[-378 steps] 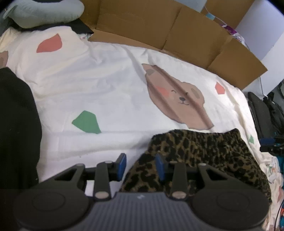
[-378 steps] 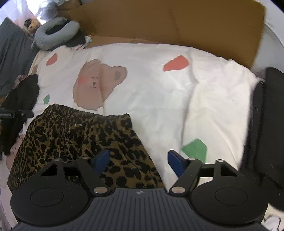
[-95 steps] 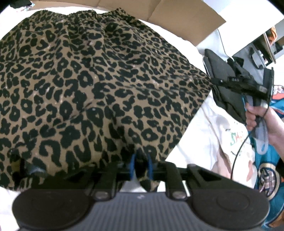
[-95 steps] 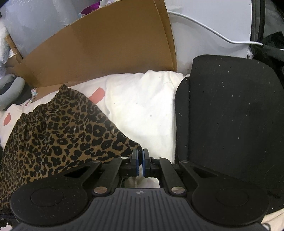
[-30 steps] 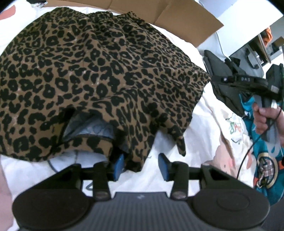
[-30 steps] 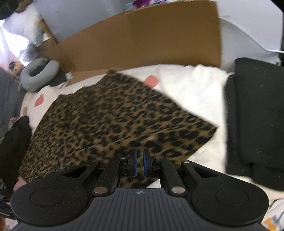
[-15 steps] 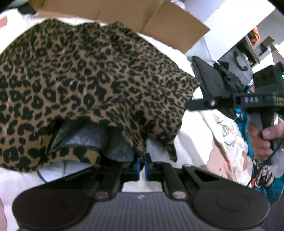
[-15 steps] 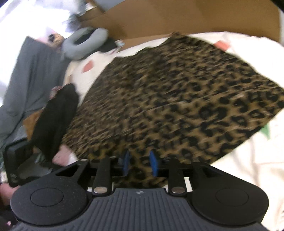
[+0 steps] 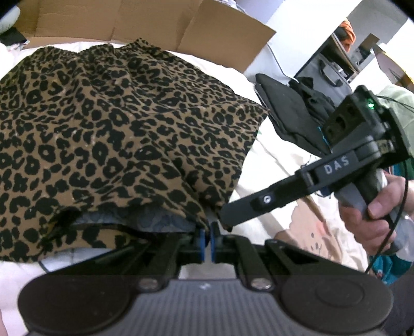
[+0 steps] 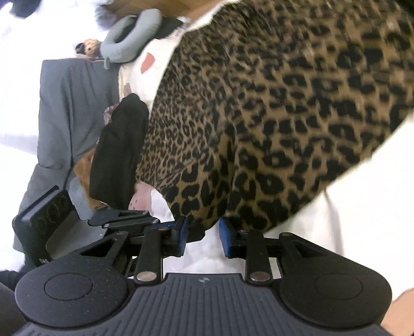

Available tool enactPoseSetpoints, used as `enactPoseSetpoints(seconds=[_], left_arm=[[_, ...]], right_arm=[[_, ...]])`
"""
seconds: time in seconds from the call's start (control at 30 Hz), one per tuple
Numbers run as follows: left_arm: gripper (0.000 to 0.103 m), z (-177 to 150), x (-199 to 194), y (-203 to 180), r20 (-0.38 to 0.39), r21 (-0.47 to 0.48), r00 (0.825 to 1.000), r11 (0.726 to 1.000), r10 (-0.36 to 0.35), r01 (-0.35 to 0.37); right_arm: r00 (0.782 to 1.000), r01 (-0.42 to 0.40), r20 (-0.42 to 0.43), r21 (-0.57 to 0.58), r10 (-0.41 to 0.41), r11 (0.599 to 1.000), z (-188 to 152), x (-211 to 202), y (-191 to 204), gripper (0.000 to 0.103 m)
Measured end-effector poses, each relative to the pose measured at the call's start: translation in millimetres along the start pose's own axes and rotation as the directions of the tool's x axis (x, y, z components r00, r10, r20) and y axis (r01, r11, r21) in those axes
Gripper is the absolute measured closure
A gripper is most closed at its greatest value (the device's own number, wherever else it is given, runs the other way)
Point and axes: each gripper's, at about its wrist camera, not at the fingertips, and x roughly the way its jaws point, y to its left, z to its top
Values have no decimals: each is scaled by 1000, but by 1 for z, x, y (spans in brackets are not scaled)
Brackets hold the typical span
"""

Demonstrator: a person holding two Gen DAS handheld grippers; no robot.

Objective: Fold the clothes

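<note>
A leopard-print skirt lies spread on the white bedsheet, its near hem lifted so the grey lining shows. My left gripper is shut on the skirt's near hem. The right gripper's fingers reach in from the right, close to the same hem corner. In the right wrist view the skirt fills the frame. My right gripper is open, its blue pads on either side of the hem's lowest edge.
Brown cardboard stands behind the bed. Black folded clothes lie at the bed's right edge. A black garment, a grey neck pillow and grey fabric sit on the other side.
My left gripper has shut on the skirt's near hem and lifted it. My right gripper let go of its corner, opened, and swung across to the hem beside the left gripper.
</note>
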Motion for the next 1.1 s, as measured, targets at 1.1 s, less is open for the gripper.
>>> enactPoseSetpoints(seconds=[1.1], left_arm=[[76, 5, -51, 92, 62, -194, 975, 960, 215, -200]], right_arm=[[1000, -14, 7, 191, 13, 981, -1, 33, -39, 96]])
